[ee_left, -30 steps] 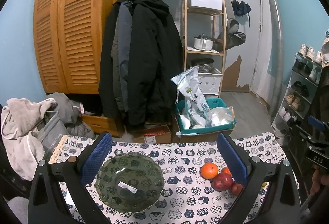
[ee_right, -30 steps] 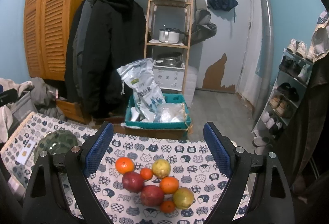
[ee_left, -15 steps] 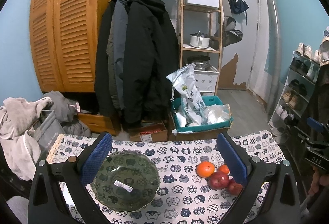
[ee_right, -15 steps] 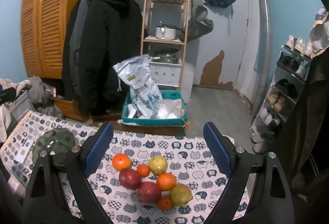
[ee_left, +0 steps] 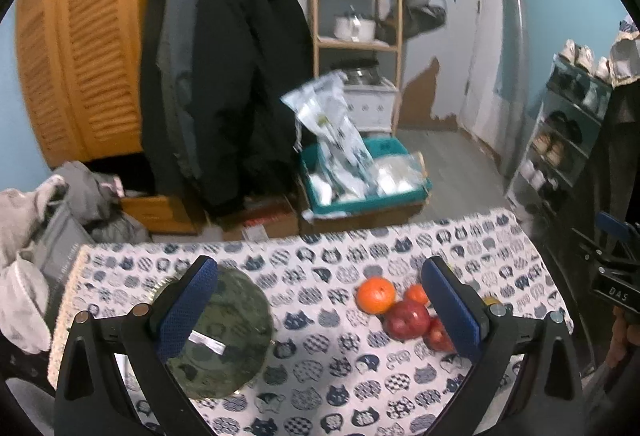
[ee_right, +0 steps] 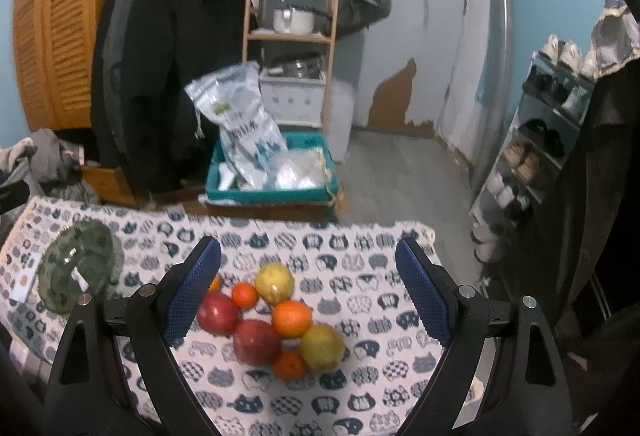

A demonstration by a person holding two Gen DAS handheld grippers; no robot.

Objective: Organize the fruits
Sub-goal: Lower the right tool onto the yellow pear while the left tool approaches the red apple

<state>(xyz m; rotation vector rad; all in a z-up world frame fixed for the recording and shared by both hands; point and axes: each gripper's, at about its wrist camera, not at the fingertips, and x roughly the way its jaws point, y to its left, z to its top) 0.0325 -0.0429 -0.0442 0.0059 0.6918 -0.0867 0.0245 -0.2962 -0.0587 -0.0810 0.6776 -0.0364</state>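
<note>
Both sets of tongs spread wide and empty above the counter point(ee_right: 360, 260), which wears a cat-print cloth. Right tongs point(ee_right: 308, 292) poised over the fruit pile point(ee_right: 276, 320): two red apples, several oranges large and small, two yellow-green fruits, all bunched and mostly touching. Left tongs point(ee_left: 320, 308) poised between the dark green glass bowl point(ee_left: 224, 340) on the left and the nearest orange point(ee_left: 375, 294) and red apple point(ee_left: 407, 319) on the right. Bowl empty but for a pale label on the glass; no fruit yet moved into it. Step in hand judged to be the first pick from the pile, presumably for transfer to the bowl. Recommended: take an outer fruit first, such as the yellow-green one at the right edge point(ee_right: 322, 347) or the far one point(ee_right: 274, 283), rather than the central red apple point(ee_right: 256, 342), hemmed in by its neighbours. Lower the tongs straight down with one pad on each side of the fruit's widest part; close gently, since round skins slip and a skewed squeeze could eject the fruit. Risk noted: nudging one fruit may set the others rolling towards the counter's edge. Lift clear of the pile before crossing, and release low inside the bowl.
</note>
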